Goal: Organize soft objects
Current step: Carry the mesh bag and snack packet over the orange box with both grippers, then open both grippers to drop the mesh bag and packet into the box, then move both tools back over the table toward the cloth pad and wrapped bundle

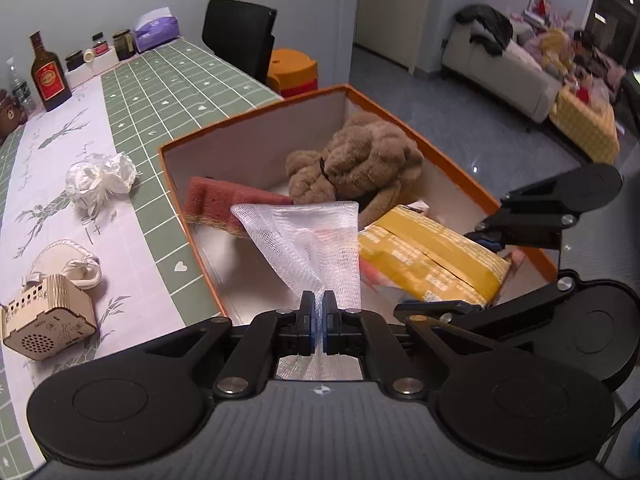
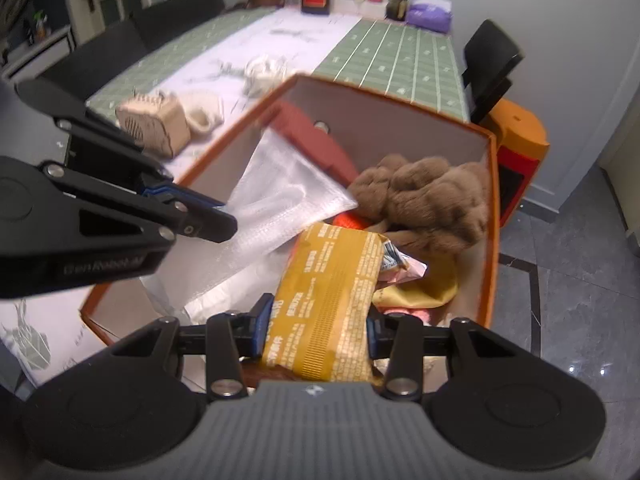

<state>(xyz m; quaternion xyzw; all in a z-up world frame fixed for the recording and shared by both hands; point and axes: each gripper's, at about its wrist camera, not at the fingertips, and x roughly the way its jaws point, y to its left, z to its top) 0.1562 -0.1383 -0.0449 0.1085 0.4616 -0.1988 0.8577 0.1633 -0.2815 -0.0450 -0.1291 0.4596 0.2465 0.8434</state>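
An orange box (image 1: 256, 112) with white walls sits at the table's edge; it also shows in the right wrist view (image 2: 493, 216). Inside lie a brown plush toy (image 1: 360, 160), also in the right wrist view (image 2: 432, 196), and a red sponge (image 1: 224, 200). My left gripper (image 1: 319, 312) is shut on a white mesh bag (image 1: 308, 236), holding it over the box. My right gripper (image 2: 316, 320) is shut on a yellow packet (image 2: 332, 292), also in the left wrist view (image 1: 432, 256), above the box's near end. The mesh bag (image 2: 280, 196) hangs from the left gripper (image 2: 224, 220).
On the tablecloth left of the box lie a crumpled white bag (image 1: 100, 180), a wooden music box (image 1: 48, 320) and a white cloth (image 2: 204, 112). A bottle (image 1: 48, 76), jars and a purple tissue pack (image 1: 156, 28) stand at the far end. A black chair (image 1: 240, 36) and orange stool (image 2: 520, 140) are beyond.
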